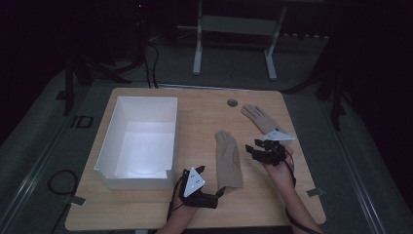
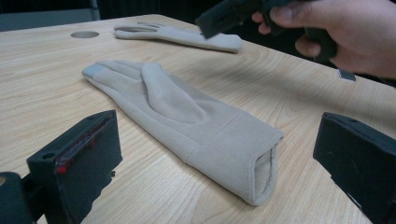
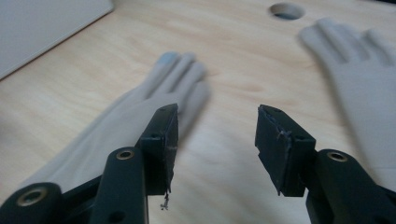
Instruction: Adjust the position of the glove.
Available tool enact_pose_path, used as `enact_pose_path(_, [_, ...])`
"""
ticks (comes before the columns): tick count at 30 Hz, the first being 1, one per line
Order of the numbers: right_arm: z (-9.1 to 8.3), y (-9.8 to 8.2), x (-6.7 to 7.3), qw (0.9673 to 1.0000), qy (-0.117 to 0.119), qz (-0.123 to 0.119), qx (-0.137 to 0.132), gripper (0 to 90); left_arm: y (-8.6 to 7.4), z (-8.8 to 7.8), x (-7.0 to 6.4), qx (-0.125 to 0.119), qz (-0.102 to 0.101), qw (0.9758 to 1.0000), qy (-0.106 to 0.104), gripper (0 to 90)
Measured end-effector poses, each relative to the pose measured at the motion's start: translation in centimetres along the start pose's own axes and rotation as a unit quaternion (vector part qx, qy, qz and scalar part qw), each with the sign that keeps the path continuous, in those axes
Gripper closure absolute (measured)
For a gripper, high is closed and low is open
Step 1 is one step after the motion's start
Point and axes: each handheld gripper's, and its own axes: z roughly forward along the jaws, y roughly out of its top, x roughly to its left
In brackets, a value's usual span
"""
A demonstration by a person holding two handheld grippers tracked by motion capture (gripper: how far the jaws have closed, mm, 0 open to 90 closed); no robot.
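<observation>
Two beige gloves lie flat on the wooden table. The near glove [image 1: 228,161] [image 2: 187,116] [image 3: 135,116] lies at the middle with its cuff toward me. The far glove [image 1: 260,119] [image 2: 177,35] [image 3: 359,70] lies at the back right. My left gripper [image 1: 219,192] [image 2: 219,140] rests low at the near glove's cuff, open, with the cuff between its wide jaws and neither pad touching it. My right gripper [image 1: 252,150] [image 3: 217,126] hovers above the table between the two gloves, open, with nothing between its jaws. It also appears in the left gripper view as the right gripper [image 2: 224,18], held in a hand.
A white open box [image 1: 111,131] [image 3: 42,28] stands on the left half of the table. A round cable hole [image 1: 232,103] [image 2: 84,34] [image 3: 286,10] sits near the back edge. A metal stand's legs [image 1: 197,58] rise beyond the table.
</observation>
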Motion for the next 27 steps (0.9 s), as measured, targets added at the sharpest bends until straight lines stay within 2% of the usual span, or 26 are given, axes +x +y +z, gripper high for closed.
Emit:
enact_pose_path(5, [-0.8, 1.0, -3.4, 0.9994, -0.025, 0.022, -0.012, 50.0, 0.0, 0.0, 0.0, 0.0, -0.001, 1.0, 0.0, 1.2])
enact_pose_path(8, [-1.0, 1.3, -4.7, 0.9992, -0.037, 0.013, -0.005, 49.1, 0.0, 0.0, 0.0, 0.0, 0.0, 1.0, 0.0, 1.2])
enact_pose_path(10, [-1.0, 1.4, -5.1, 0.9992, -0.037, 0.012, -0.001, 49.1, 0.0, 0.0, 0.0, 0.0, 0.001, 1.0, 0.001, 1.2])
enact_pose_path(11, [-1.1, 1.6, -6.0, 0.9989, -0.045, 0.01, 0.004, 49.6, 0.0, 0.0, 0.0, -0.001, 0.0, 1.0, 0.001, 1.2])
enact_pose_path(14, [-1.3, 2.1, -7.1, 0.9992, -0.037, 0.012, 0.005, 50.2, 0.0, 0.0, 0.0, -0.002, 0.002, 1.0, -0.002, 1.2])
enact_pose_path(18, [-1.1, 3.1, -8.6, 0.9987, -0.048, -0.001, 0.017, 48.9, 0.0, 0.0, 0.1, -0.002, -0.004, 1.0, -0.001, 1.2])
enact_pose_path(22, [-0.5, 3.8, -10.1, 0.9997, -0.024, 0.004, 0.004, 48.9, 0.0, 0.0, 0.1, -0.007, 0.0, 1.0, 0.004, 1.2])
enact_pose_path(25, [0.5, 4.2, -10.5, 0.999, -0.037, -0.016, 0.019, 48.6, 0.0, 0.0, 0.2, -0.009, -0.005, 0.9999, 0.006, 1.2])
enact_pose_path(27, [1.2, 4.4, -10.8, 0.9986, -0.043, -0.017, 0.026, 48.3, 0.0, 0.0, 0.1, -0.009, -0.003, 0.9999, 0.007, 1.2])
